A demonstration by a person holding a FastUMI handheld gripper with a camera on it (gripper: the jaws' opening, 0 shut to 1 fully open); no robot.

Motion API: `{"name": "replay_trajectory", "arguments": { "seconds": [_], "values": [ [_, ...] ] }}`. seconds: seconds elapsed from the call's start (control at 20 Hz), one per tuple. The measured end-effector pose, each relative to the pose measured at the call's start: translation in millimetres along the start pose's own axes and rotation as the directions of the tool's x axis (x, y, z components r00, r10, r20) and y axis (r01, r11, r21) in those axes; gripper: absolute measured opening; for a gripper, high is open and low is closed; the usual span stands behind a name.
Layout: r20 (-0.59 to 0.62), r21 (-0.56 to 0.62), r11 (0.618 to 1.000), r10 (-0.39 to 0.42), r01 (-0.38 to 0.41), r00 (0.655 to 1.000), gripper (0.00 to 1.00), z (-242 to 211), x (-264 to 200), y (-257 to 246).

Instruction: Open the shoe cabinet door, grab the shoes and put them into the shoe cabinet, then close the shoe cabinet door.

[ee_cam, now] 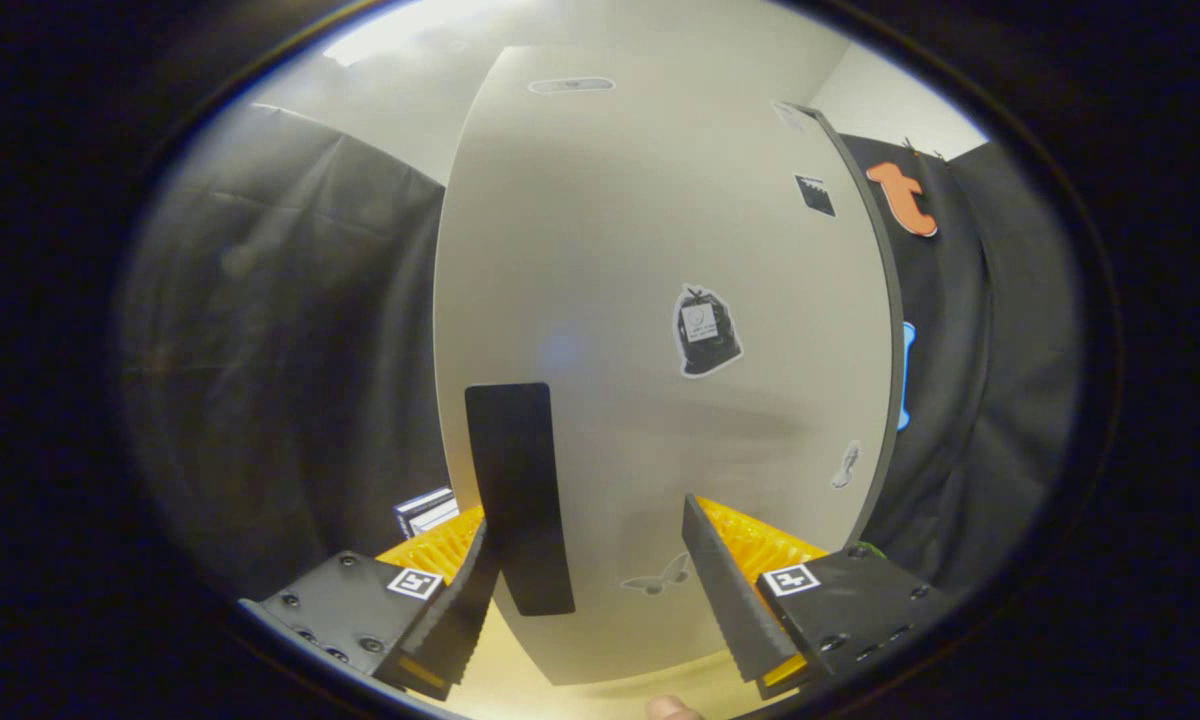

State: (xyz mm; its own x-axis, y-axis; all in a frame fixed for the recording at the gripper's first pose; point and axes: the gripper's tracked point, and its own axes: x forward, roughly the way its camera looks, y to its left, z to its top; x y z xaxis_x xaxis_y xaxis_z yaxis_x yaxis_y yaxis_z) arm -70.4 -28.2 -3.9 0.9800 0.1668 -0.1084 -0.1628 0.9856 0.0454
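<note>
The shoe cabinet's pale door [660, 250] stands close in front of me, curved by the lens. Its long black handle [515, 490] runs upright near the door's left edge. My gripper [588, 515] is open, with the fingers spread wide just short of the door. The handle lies between the fingers, right beside the left fingertip [470, 580], and the right finger [725, 580] stands well away from it. Neither finger presses on the handle. A dark strip runs down the door's right edge [888, 300]; I cannot tell whether the door is ajar.
Stickers dot the door, among them a black bag sticker [706, 330] and a butterfly sticker [660, 577]. A small box [425, 510] sits low to the left of the cabinet. Black cloth hangs on both sides. A person's fingertip [672, 708] shows below, over the pale floor [600, 690].
</note>
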Motion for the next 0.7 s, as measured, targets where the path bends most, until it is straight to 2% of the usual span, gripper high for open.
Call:
{"name": "replay_trajectory", "arguments": {
  "seconds": [0.7],
  "values": [
    [0.026, -0.031, 0.990, -0.136, 0.137, 0.990, 1.00, -6, 47, 27]
  ]
}}
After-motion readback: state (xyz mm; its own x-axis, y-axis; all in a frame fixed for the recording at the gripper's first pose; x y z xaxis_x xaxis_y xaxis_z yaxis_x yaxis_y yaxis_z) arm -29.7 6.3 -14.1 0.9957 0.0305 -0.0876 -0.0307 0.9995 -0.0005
